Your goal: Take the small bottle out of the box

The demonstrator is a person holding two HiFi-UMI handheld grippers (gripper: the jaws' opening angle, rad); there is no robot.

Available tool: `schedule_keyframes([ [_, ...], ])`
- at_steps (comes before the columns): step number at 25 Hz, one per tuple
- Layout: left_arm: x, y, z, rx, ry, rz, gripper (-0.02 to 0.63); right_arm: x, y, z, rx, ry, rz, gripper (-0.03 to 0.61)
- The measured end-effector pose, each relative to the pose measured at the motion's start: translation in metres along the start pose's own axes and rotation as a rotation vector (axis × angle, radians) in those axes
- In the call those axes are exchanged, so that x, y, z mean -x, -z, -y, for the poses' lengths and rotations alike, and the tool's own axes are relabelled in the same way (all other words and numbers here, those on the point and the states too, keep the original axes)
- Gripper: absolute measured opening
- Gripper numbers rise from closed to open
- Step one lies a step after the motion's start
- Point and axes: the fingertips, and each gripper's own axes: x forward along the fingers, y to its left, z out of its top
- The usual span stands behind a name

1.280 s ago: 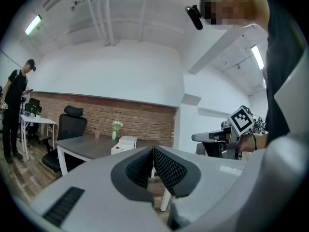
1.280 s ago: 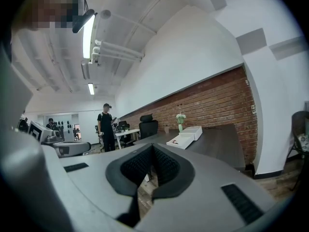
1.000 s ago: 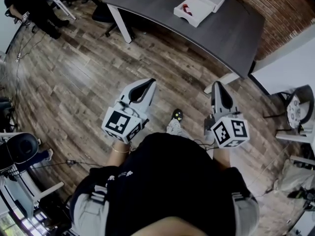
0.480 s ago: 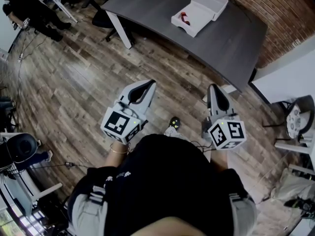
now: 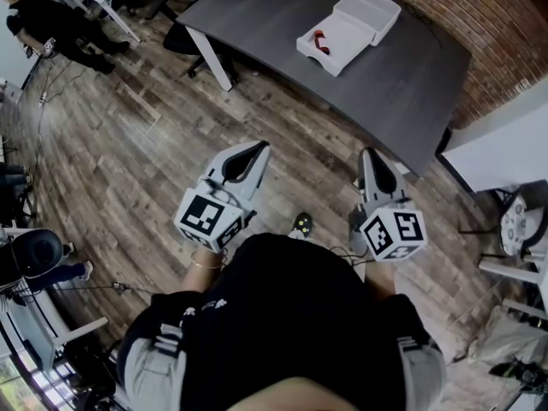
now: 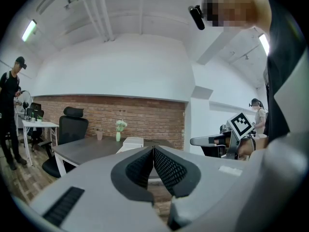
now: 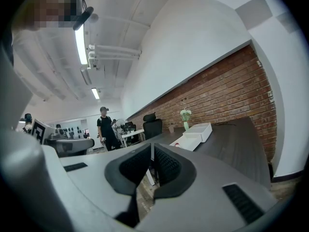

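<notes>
A white box [image 5: 330, 41] lies open on the dark grey table [image 5: 402, 75], its lid [image 5: 370, 8] folded back beside it. A small red thing [image 5: 320, 38] rests in the box; whether it is the bottle I cannot tell at this distance. Both grippers hover over the wooden floor, well short of the table. My left gripper [image 5: 259, 146] is shut and empty, its pads meeting [image 6: 153, 150]. On my right gripper [image 5: 368, 152] the jaws are opening, a thin slit shows between the pads [image 7: 151, 146], and nothing is in it. The box [image 7: 195, 134] lies ahead of it.
A green vase [image 7: 185, 120] with flowers stands behind the box. A black office chair [image 6: 67, 134] sits at the table's left end. A person in black [image 5: 51, 15] stands at far left by a white desk. A white wall [image 5: 505, 135] adjoins the table's right.
The head view has drifted, so the table and box sit slightly higher and more to the right. Both grippers have kept almost the same place, the right one a touch lower left.
</notes>
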Motion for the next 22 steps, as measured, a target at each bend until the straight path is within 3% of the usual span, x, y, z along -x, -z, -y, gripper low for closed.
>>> schedule_keyframes([
  [11,-0.034,-0.002,0.004,-0.019,0.006,-0.021,0.003,-0.011,-0.001,0.026,-0.028,-0.014,0.000,0.031],
  [22,-0.071,0.002,-0.018,-0.026,0.041,-0.014,0.003,-0.038,0.001,0.047,-0.017,0.018,-0.011,0.038],
])
